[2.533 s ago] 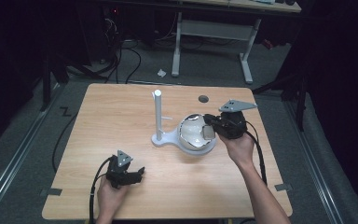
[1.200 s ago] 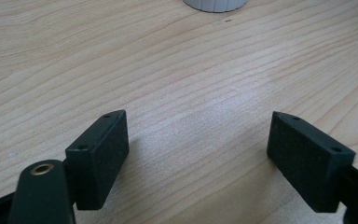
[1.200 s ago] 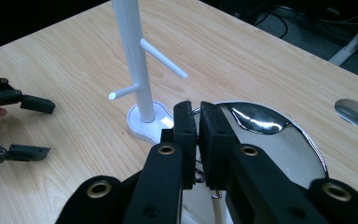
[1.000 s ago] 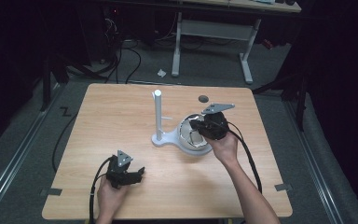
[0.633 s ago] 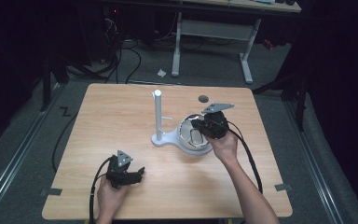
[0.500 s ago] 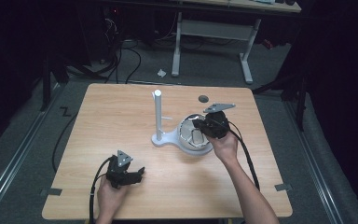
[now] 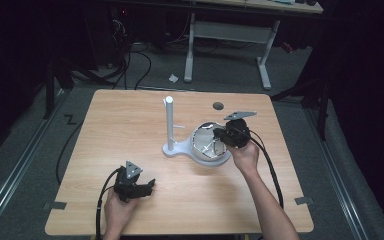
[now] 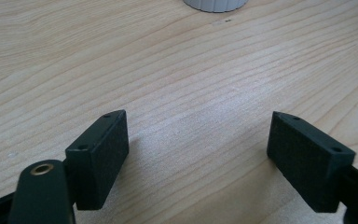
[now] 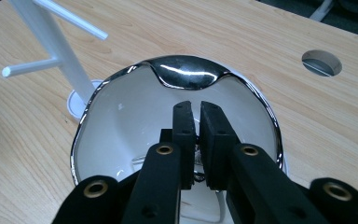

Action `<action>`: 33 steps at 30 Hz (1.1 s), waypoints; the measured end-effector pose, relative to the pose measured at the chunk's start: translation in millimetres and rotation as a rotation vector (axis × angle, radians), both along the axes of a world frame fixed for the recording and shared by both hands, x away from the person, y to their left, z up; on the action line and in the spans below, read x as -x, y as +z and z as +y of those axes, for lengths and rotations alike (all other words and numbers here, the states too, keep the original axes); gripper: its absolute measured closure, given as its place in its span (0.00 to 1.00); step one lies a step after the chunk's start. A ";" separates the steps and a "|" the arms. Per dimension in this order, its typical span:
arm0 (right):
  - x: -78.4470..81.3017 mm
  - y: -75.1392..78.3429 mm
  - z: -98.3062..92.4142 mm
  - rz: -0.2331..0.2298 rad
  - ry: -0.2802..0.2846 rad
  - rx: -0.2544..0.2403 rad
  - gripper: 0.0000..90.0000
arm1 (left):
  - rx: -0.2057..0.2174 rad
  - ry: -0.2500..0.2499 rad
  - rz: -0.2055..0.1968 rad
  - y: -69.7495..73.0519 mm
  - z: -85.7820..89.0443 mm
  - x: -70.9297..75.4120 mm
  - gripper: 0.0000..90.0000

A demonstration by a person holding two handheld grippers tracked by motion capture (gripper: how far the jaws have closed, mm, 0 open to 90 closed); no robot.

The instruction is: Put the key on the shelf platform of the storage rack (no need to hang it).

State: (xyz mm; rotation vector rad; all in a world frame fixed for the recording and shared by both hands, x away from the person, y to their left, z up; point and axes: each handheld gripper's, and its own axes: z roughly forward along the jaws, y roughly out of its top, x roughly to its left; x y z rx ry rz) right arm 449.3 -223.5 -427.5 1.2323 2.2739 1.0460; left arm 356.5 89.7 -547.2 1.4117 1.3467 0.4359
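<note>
A white bowl [image 7: 203, 151] with a chrome rim [image 9: 186, 75] sits tilted beside the base of a white peg stand [image 7: 170, 122] at mid-table. My right gripper [image 7: 219, 136] reaches into it from the right. In the right gripper view my right gripper [image 9: 196, 105] has its jaws almost touching, low inside the bowl, with a thin pale bit pinched between the pads. My left gripper [image 7: 147, 186] rests near the table's front left. In the left gripper view my left gripper [image 8: 198, 135] is open wide over bare wood.
The stand's pole and side pegs [image 9: 51, 42] rise just left of the bowl. A round cable hole [image 7: 218, 106] is cut in the wooden table [image 7: 125, 125] behind the bowl. Cables trail from both grippers. A desk frame stands on the floor beyond.
My right gripper has slid left and sunk from the bowl's right edge into the bowl. The left hand and its gripper have stayed put.
</note>
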 end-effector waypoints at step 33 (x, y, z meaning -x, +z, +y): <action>15.6 5.7 -23.9 -0.040 -0.052 -0.041 0.60 | 0.000 0.000 0.000 0.0 0.0 0.0 0.23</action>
